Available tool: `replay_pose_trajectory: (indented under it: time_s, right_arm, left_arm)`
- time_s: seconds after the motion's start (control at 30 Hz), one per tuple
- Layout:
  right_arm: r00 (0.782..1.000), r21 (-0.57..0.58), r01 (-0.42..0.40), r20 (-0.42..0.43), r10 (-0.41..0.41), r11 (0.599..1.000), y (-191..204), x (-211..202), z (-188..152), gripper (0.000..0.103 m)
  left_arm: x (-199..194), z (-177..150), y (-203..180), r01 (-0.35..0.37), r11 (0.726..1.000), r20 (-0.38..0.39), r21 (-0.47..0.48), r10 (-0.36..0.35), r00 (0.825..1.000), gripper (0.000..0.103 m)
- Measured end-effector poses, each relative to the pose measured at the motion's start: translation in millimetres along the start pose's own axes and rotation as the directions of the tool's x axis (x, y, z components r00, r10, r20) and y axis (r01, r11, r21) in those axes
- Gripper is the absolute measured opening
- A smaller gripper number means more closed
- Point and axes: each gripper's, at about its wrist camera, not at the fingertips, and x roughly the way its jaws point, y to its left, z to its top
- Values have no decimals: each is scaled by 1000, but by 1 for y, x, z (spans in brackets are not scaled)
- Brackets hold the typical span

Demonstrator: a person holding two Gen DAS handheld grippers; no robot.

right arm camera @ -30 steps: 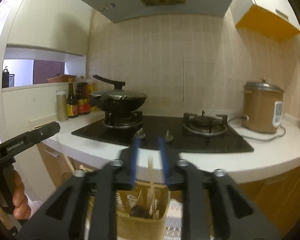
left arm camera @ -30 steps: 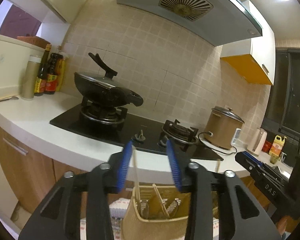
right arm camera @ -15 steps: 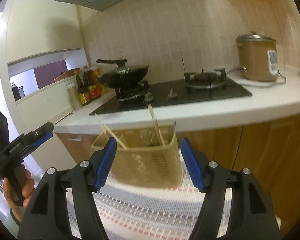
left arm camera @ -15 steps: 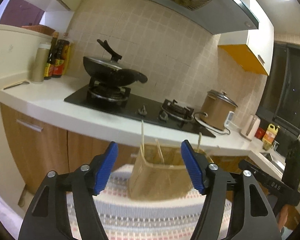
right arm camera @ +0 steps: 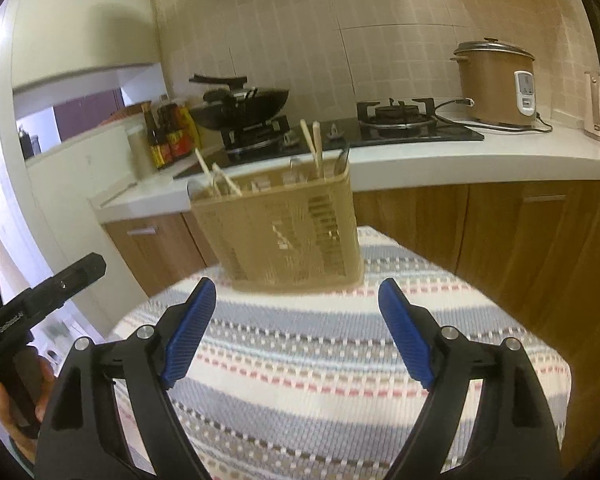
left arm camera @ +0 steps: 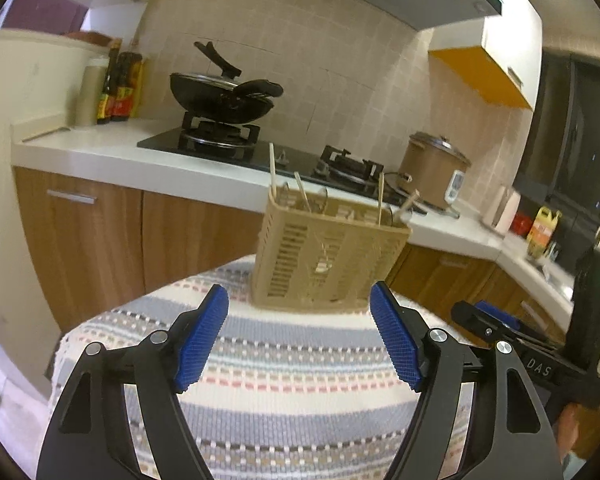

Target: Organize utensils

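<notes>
A tan slotted utensil basket stands on a striped cloth at its far end. It also shows in the right wrist view. Wooden chopsticks and other utensils stick up from it. My left gripper is open and empty, a short way in front of the basket. My right gripper is open and empty, also a short way in front of the basket. Each gripper shows at the edge of the other's view: the right one, the left one.
Behind the basket runs a white kitchen counter with a gas hob, a black wok, sauce bottles and a brown rice cooker. Wooden cabinet doors are below it. The cloth's edges drop off left and right.
Both grippers have opened wide and pulled back and down from over the basket. The basket now stands farther ahead on the cloth, seen from the side.
</notes>
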Motion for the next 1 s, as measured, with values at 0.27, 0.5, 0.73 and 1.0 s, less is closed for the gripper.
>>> replay_pose_trajectory:
  time_s: [0.27,0.5,0.73,1.0]
  right_arm:
    - [984,-56,144,112,-137,988,4,-7,-22,82]
    - [967,-59,191,183,-178,980,4,-11,-27,89]
    - [969,-56,194,166,-183,979,-1,-6,-30,91]
    - [965,-111,212,181,-190,971,9,-6,-34,91]
  left_arm:
    - [-4,-27,-19,-156,984,109,85,147,983,80]
    - [4,-43,-26,-241,960,173,141,216,961,82]
    - [14,-46,-26,-266,950,147,162,243,959,87]
    - [14,-48,-33,-306,932,158,196,278,948,94]
